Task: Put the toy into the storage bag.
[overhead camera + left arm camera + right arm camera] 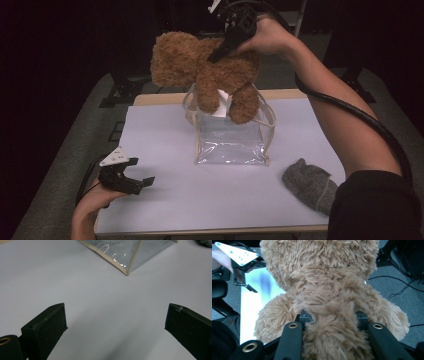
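Dark surroundings frame a table (165, 210) covered by a pale lavender sheet, with grey floor and black stands beyond its far edge.

Above the far middle of that sheet hangs a brown teddy bear (205, 72), lifted clear of the surface. Its legs dangle into the open mouth of a clear plastic bag (231, 142) with cream-coloured trim, which stands upright on the sheet; a white tag shows between the legs. The bear's head points to the left in the high view and its body is roughly level.

The right gripper (220, 51) holds the bear from above and behind, its jaws clenched into the plush of the back. In the right gripper view the fur (322, 290) bulges up between the two black jaws, which press into it from either side. The person's right hand (267, 36) is around the gripper's body, and a thick black cable (350, 107) runs down along the forearm.

The left gripper (137, 179) rests low at the near left of the table, well apart from the bag, with its jaws spread wide and nothing between them. In the left gripper view only bare sheet lies between the pads (48, 327), and the bag's trimmed corner (126, 270) is ahead.

A grey knitted sock (309, 184) lies flat near the table's near right edge, just beside the person's dark sleeve (375, 205).
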A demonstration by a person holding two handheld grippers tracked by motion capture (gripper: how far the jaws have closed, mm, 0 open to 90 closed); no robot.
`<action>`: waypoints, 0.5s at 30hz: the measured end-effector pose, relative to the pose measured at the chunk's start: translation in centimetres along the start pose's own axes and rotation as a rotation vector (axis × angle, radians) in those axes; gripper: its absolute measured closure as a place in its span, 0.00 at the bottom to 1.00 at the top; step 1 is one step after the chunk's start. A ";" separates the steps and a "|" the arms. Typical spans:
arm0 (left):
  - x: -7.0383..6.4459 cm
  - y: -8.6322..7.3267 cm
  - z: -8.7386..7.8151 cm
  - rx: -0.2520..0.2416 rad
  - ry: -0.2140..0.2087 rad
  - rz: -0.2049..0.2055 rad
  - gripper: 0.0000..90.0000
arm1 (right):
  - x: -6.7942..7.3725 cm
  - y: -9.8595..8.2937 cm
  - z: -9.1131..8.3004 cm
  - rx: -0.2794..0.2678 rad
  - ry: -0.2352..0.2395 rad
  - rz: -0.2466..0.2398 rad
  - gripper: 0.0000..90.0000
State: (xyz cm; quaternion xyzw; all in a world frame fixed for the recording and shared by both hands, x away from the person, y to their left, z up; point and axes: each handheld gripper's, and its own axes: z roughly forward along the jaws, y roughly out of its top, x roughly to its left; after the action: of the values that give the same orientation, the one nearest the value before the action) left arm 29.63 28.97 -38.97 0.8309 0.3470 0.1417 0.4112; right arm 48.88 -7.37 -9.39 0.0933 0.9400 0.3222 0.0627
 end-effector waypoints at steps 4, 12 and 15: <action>-0.1 0.0 0.1 0.005 -0.001 0.002 0.03 | -1.0 -0.4 0.3 0.008 -0.004 0.027 0.70; 0.0 -0.1 0.2 0.009 -0.002 0.000 0.03 | -1.9 -0.7 -0.2 0.001 -0.010 0.049 0.69; 0.0 -0.1 0.4 0.018 0.002 0.003 0.03 | -2.3 -0.8 -0.5 0.000 -0.022 0.055 0.69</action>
State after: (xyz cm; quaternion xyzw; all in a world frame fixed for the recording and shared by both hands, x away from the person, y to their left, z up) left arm 29.78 28.83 -39.30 0.8350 0.3476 0.1397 0.4031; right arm 50.88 -8.80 -9.38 0.1225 0.9363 0.3228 0.0644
